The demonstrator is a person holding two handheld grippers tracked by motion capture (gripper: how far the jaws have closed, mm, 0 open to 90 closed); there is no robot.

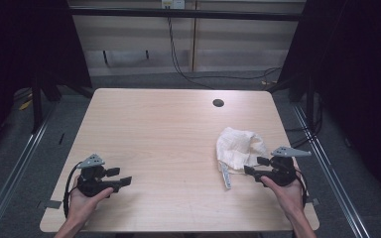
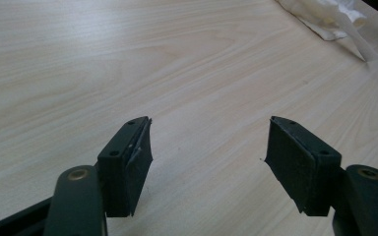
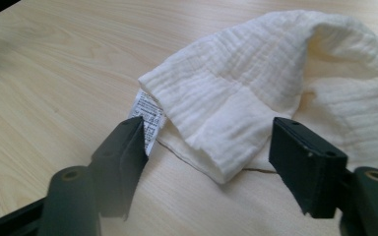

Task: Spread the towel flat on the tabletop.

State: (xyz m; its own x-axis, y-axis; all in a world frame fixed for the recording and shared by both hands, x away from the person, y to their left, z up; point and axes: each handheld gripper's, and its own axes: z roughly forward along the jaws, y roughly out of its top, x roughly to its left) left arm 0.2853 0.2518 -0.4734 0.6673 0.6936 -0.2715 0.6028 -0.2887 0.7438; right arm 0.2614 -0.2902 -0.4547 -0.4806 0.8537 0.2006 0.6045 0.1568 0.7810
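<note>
Though crumpled, soft crinkled cloth (image 3: 256, 93)

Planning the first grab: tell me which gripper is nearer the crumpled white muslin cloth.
Right. The right gripper sits open at the crumpled white muslin cloth, jaws either side of its near corner. The left gripper hovers open over bare wooden table, well across from it.

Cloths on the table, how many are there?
1. A crumpled white cloth lies on the table's right side, just ahead of the right gripper, whose open jaws flank its label.
</note>
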